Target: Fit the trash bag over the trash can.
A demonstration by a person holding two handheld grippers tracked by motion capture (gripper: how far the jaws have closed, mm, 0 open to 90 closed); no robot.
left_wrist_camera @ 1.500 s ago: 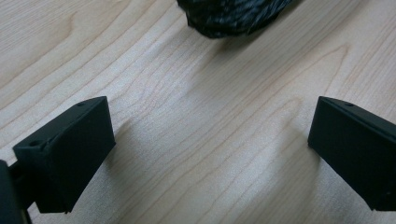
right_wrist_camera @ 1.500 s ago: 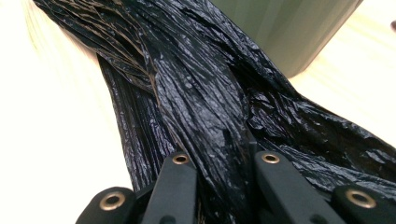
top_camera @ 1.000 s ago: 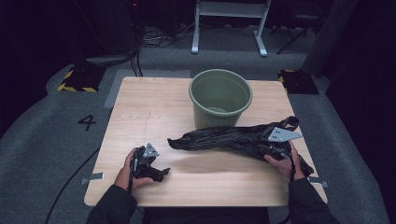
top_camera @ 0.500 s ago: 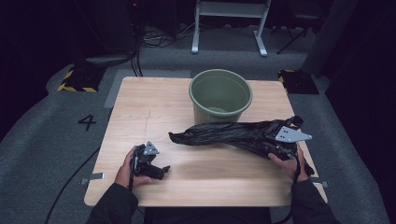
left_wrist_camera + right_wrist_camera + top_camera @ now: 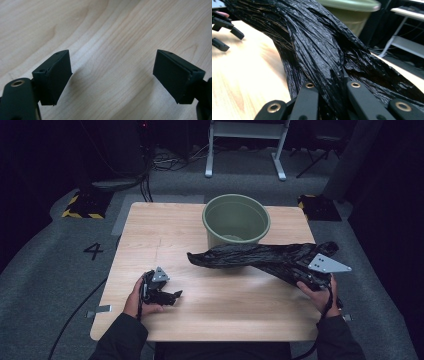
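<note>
Black crinkled plastic, a long twisted bin bag (image 5: 255,256), lies with its long axis across the table, from a free tip near the table's middle to the right edge, where the right gripper (image 5: 311,279) clamps it. In the right gripper view the fingers (image 5: 308,100) stand narrow, pinched on the gathered bag (image 5: 317,50), which runs away from them toward the left gripper (image 5: 225,30) seen farther off. The bag's middle passes just in front of the round olive-green plastic bucket (image 5: 236,220), which stands upright and open-mouthed toward the far edge; whether bag and bucket wall touch cannot be told.

The left gripper (image 5: 162,295) rests low over the near-left part of the pale wood-grain table (image 5: 150,235), fingers (image 5: 53,75) spread wide and holding nothing, bare wood between them. The bag's free tip lies to its right and somewhat farther off, so the left hand (image 5: 137,295) is judged the nearer for taking that end.

Around the table: grey carpeted floor bearing a painted numeral 4 (image 5: 93,251), a white metal stand (image 5: 245,145) beyond, and dark surroundings.
</note>
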